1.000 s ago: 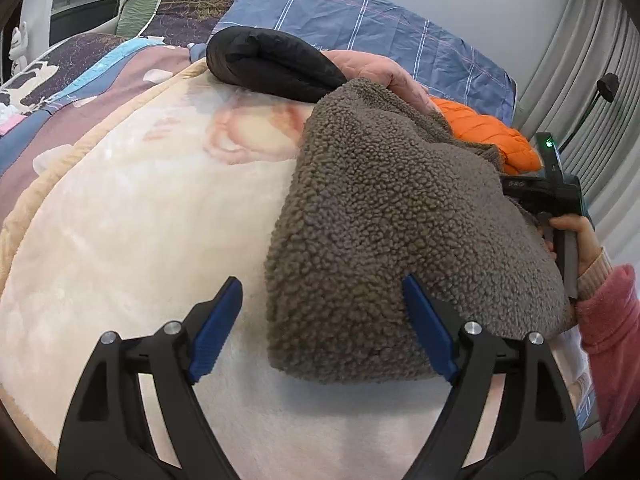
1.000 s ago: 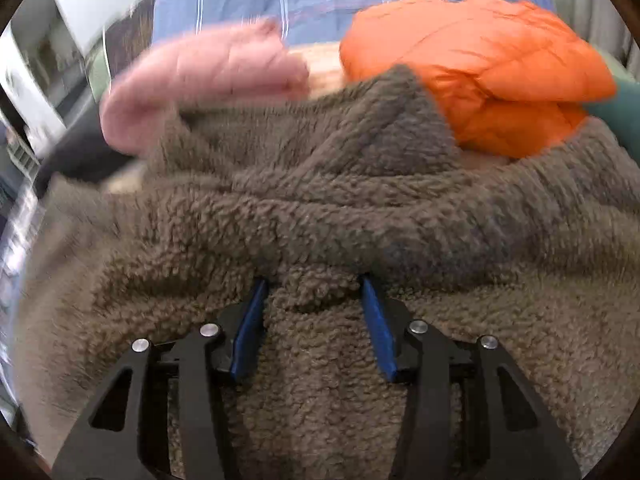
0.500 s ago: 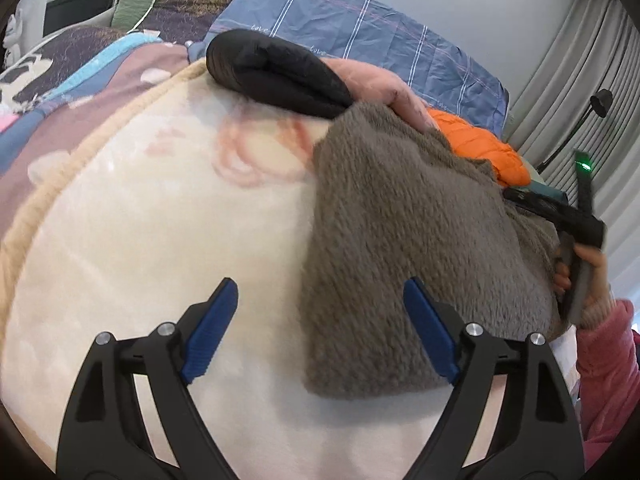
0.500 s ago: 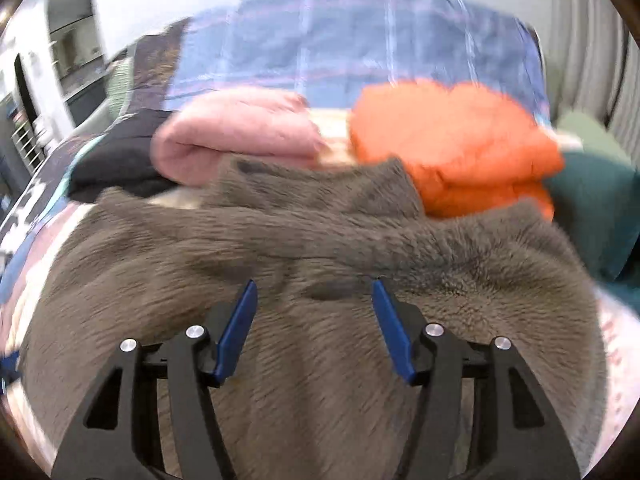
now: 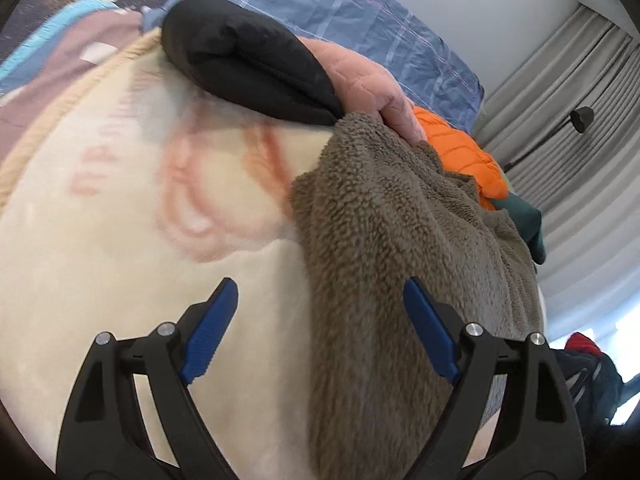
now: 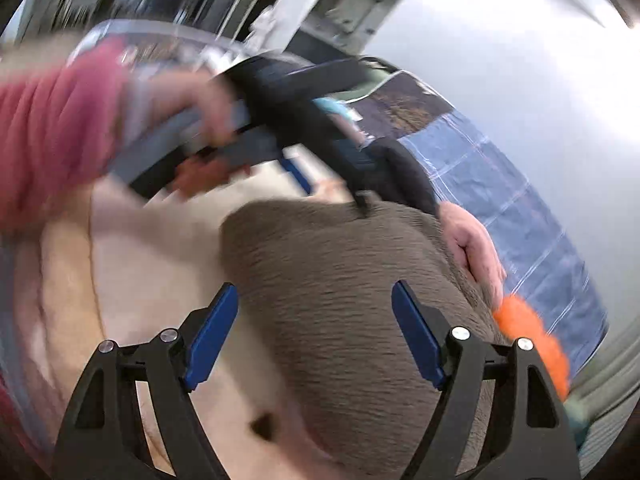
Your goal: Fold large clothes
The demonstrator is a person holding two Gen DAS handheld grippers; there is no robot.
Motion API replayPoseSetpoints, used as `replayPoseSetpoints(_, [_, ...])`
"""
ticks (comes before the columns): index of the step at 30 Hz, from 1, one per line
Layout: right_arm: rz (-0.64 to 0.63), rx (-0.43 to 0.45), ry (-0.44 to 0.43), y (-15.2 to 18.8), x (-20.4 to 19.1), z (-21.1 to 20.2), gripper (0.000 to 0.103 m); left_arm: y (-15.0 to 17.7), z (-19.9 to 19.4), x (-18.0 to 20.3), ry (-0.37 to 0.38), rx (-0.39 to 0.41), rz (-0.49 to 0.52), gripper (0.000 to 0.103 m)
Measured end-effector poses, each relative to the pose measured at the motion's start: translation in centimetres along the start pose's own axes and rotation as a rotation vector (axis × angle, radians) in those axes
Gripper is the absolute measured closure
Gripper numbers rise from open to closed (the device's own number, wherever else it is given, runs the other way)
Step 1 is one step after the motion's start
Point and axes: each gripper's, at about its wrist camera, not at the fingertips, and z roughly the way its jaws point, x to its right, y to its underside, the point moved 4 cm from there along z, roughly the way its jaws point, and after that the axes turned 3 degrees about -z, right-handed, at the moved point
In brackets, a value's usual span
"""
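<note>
A folded brown fleece garment point(image 5: 400, 248) lies on a cream blanket point(image 5: 120, 248) that covers the bed. My left gripper point(image 5: 320, 328) hovers open over the fleece's left edge, nothing between its blue pads. In the blurred right wrist view the same fleece point(image 6: 344, 304) lies below my right gripper point(image 6: 314, 330), whose jaws are opening and stand clear of the cloth. That view also shows the left gripper point(image 6: 328, 176) over the fleece's far edge, held by a hand with a pink sleeve point(image 6: 56, 132).
Folded jackets line the far side of the fleece: black point(image 5: 248, 60), pink point(image 5: 368, 80), orange point(image 5: 464, 152) and dark teal point(image 5: 524, 220). A blue checked pillow point(image 5: 360, 28) lies behind them. Grey curtains point(image 5: 580, 128) hang at right.
My right gripper let go of the fleece, opened, pulled back and rolled, and its view now looks across the bed at the left gripper. My left gripper shifted along the fleece's left edge.
</note>
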Motion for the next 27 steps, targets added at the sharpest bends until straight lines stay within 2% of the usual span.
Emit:
replayPoseSetpoints(3, [-0.039, -0.044, 0.008, 0.3, -1.3, 1.7, 0.024, -0.9, 2.1, 0.5, 0.059, -0.043, 0.004, 0.018])
replayPoseSetpoints(6, [-0.082, -0.047, 0.069, -0.2, -1.6, 3.2, 0.024, -1.8, 3.9, 0.5, 0.098, -0.071, -0.005, 0.018])
replayPoseSetpoints(11, [-0.121, -0.07, 0.12, -1.3, -1.8, 5.9, 0.024, -3.5, 6.1, -0.3, 0.123, -0.111, -0.006, 0.015])
replayPoseSetpoints(14, [-0.069, -0.096, 0.089, -1.7, -1.3, 7.5, 0.024, -4.1, 7.0, -0.9, 0.138, -0.119, -0.01, 0.015])
replayPoseSetpoints(21, [-0.108, -0.092, 0.099, -2.1, -2.6, 9.8, 0.026, -5.5, 8.8, -1.1, 0.187, -0.126, 0.001, 0.014])
replayPoseSetpoints(22, [-0.094, -0.09, 0.096, -2.1, -2.6, 9.7, 0.038, -5.6, 8.8, -1.1, 0.193, -0.122, 0.001, 0.017])
replayPoseSetpoints(23, [-0.067, -0.081, 0.093, -2.2, -2.2, 9.7, 0.045, -5.6, 8.7, -1.1, 0.193, -0.109, 0.004, 0.025])
replayPoseSetpoints(24, [-0.041, -0.068, 0.089, -2.4, -1.9, 9.5, 0.058, -5.6, 8.4, -1.0, 0.198, -0.097, 0.009, 0.034])
replayPoseSetpoints(25, [-0.009, -0.05, 0.078, -2.7, -1.8, 8.8, 0.065, -5.5, 8.2, -0.7, 0.245, -0.097, 0.001, 0.058])
replayPoseSetpoints(26, [0.032, -0.031, 0.071, -2.9, -1.2, 8.1, 0.067, -5.4, 7.8, -0.7, 0.26, -0.094, -0.015, 0.065])
replayPoseSetpoints(27, [0.07, -0.011, 0.067, -3.1, -0.6, 7.3, 0.069, -5.4, 7.6, -0.4, 0.258, -0.089, -0.017, 0.067])
